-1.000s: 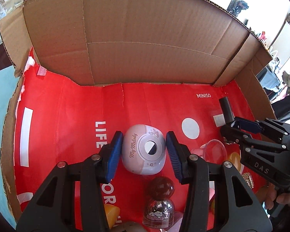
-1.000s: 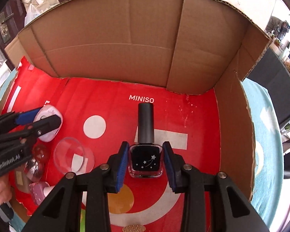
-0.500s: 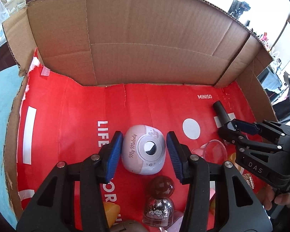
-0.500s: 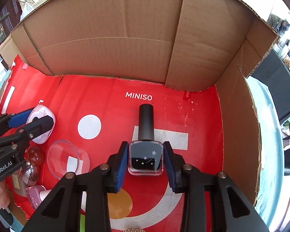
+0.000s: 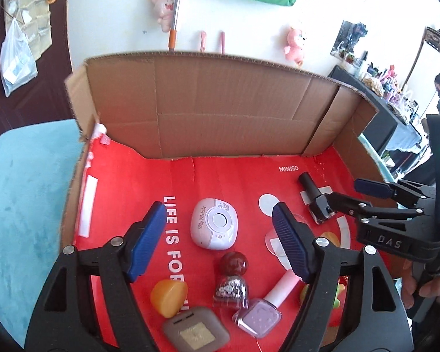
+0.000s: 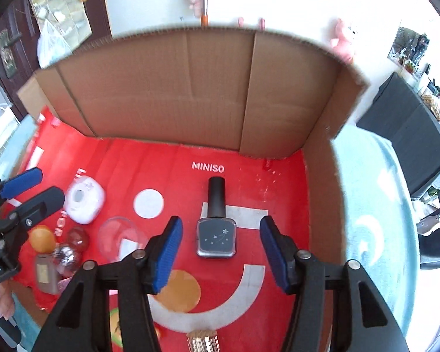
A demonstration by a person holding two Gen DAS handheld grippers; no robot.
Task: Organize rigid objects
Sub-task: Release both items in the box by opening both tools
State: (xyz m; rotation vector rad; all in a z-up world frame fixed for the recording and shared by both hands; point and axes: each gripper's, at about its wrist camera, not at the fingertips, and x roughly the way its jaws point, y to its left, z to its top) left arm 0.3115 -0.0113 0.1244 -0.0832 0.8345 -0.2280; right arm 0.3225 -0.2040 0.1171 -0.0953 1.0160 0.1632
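Your left gripper (image 5: pixel 220 240) hangs with its blue-padded fingers (image 5: pixel 145 234) spread wide, nothing between them but air above the pale pink rounded My Melody case (image 5: pixel 214 227), which lies flat on the red printed floor of the open brown cardboard box (image 5: pixel 220 117), in the middle of the left wrist frame and clear of both pads. Below that case in the same frame sit a small bottle with a dark red ball cap (image 5: pixel 231 278), an orange rounded capsule half (image 5: pixel 168 296) at lower left, a grey-brown square compact with a gold centre (image 5: pixel 196 333) at the bottom edge, and a lilac nail polish bottle with a pale pink cap (image 5: pixel 267 308) lying on its side at lower centre. Your right gripper (image 6: pixel 218 252) is likewise wide open, its blue pads standing apart on either side of the dark square nail polish bottle with a tall black cap (image 6: pixel 217 226), touching neither side; that bottle lies flat on the red floor at the centre of the right wrist frame, cap pointing towards the white MINISO lettering (image 6: pixel 207 167) near the back wall. A clear plastic dome (image 6: pixel 117 237) rests left of the right gripper's left pad, near a white printed circle (image 6: pixel 148 204)
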